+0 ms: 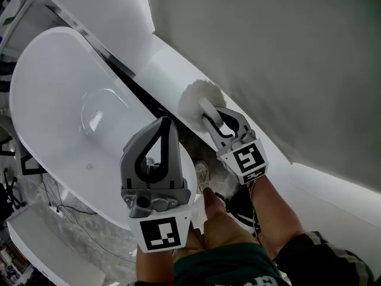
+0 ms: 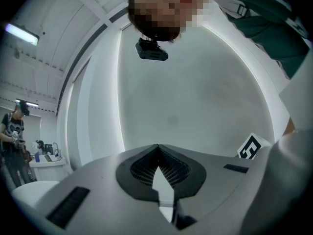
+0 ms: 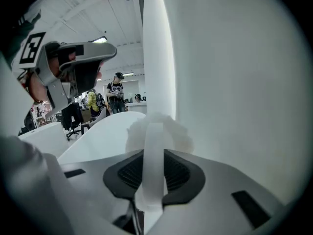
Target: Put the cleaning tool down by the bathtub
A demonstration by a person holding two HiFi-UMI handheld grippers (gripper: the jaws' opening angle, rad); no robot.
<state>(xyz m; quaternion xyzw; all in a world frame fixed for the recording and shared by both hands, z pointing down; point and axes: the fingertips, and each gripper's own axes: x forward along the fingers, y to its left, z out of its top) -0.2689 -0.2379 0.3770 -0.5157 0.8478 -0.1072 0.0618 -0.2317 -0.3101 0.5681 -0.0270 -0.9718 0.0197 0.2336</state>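
The cleaning tool is a white fluffy brush head (image 1: 196, 98) on a flat white handle (image 1: 209, 113). My right gripper (image 1: 219, 117) is shut on that handle, which runs up between the dark pads (image 3: 178, 173) to the brush head (image 3: 161, 131). The brush hangs over the white ledge (image 1: 172, 70) between the grey wall and the white bathtub (image 1: 53, 88), whose rim (image 3: 98, 131) lies just left of the brush. To the left of the right gripper, over the tub's near end, my left gripper (image 1: 167, 126) is shut (image 2: 157, 148) with nothing between its jaws.
The grey wall (image 1: 268, 52) rises close on the right. A white upright panel edge (image 3: 159, 48) stands behind the brush. The person's shoe (image 1: 202, 173) is on the floor below the grippers, and cables (image 1: 65, 213) lie by the tub. Other people (image 3: 116, 94) stand far off.
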